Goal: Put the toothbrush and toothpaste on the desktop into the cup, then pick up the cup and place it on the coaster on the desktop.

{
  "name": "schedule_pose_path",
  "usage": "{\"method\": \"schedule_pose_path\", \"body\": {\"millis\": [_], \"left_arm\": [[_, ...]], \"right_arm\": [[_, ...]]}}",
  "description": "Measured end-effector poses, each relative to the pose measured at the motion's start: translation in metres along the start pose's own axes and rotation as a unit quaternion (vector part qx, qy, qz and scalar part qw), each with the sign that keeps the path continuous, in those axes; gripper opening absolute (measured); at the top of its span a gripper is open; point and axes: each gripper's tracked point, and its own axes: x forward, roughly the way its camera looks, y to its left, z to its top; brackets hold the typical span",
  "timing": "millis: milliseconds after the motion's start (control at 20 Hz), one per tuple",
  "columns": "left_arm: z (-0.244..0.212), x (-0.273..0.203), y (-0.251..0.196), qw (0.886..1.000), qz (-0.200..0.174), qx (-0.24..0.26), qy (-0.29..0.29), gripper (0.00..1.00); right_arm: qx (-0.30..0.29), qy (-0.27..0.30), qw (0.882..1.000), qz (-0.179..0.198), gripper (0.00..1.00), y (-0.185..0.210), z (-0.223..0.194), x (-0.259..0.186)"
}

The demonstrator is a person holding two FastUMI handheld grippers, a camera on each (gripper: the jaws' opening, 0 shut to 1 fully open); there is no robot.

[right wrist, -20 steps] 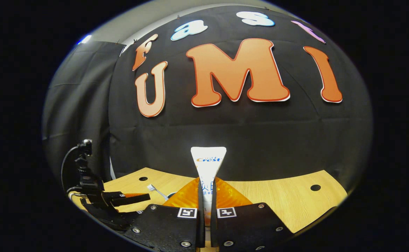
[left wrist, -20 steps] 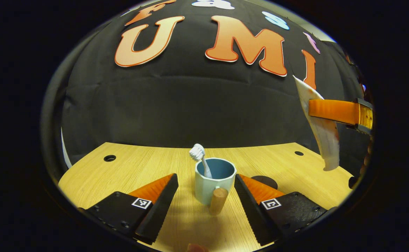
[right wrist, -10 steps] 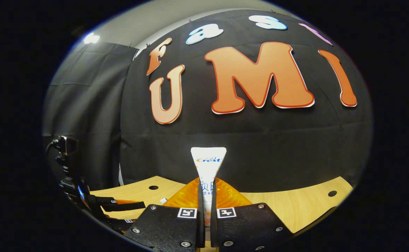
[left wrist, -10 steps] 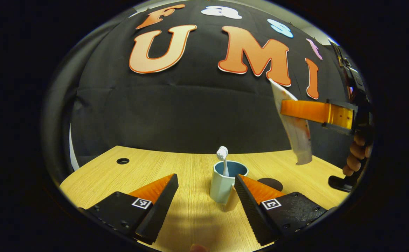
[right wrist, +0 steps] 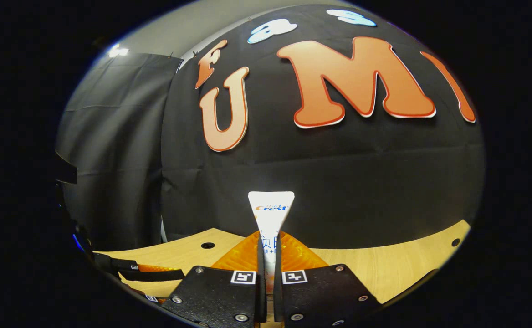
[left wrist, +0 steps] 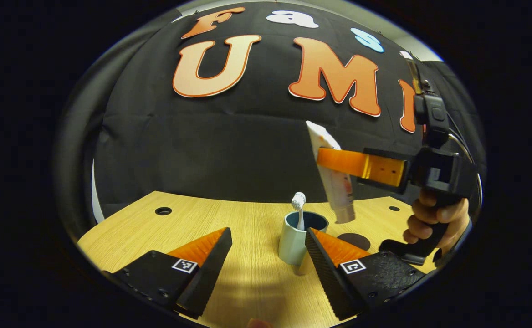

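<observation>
Pinching the white toothpaste tube (left wrist: 336,182) between my right gripper (right wrist: 266,255) fingers, I am holding it in the air just right of and above the pale blue faceted cup (left wrist: 295,239). Its long axis is running near-vertical, cap down, crimped end up. The white toothbrush (left wrist: 299,207) is already standing in the cup, bristles up. My left gripper (left wrist: 266,255) is hanging spread around the cup. Dropping the tube in and moving the cup onto the dark round coaster (left wrist: 356,239) at the right are left.

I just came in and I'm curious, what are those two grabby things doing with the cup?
The right gripper is shut on a toothpaste tube, holding it in the air, cap down, near the cup. The toothbrush already stands in the cup. The left gripper is open and holds nothing. The dark coaster lies on the desk beside the cup.
</observation>
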Motion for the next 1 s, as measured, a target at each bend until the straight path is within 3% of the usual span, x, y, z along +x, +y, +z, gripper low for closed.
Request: {"method": "schedule_pose_path", "body": {"millis": [500,1000], "left_arm": [[-0.016,0.007,0.01,1.0,0.02,-0.015,0.01,0.97],[-0.033,0.012,0.013,0.999,0.032,-0.01,0.035,0.97]], "right_arm": [[-0.007,0.013,1.0,-0.004,0.06,-0.013,-0.026,0.042],[0.001,0.047,0.999,-0.014,0.08,-0.028,-0.059,0.054]]}}
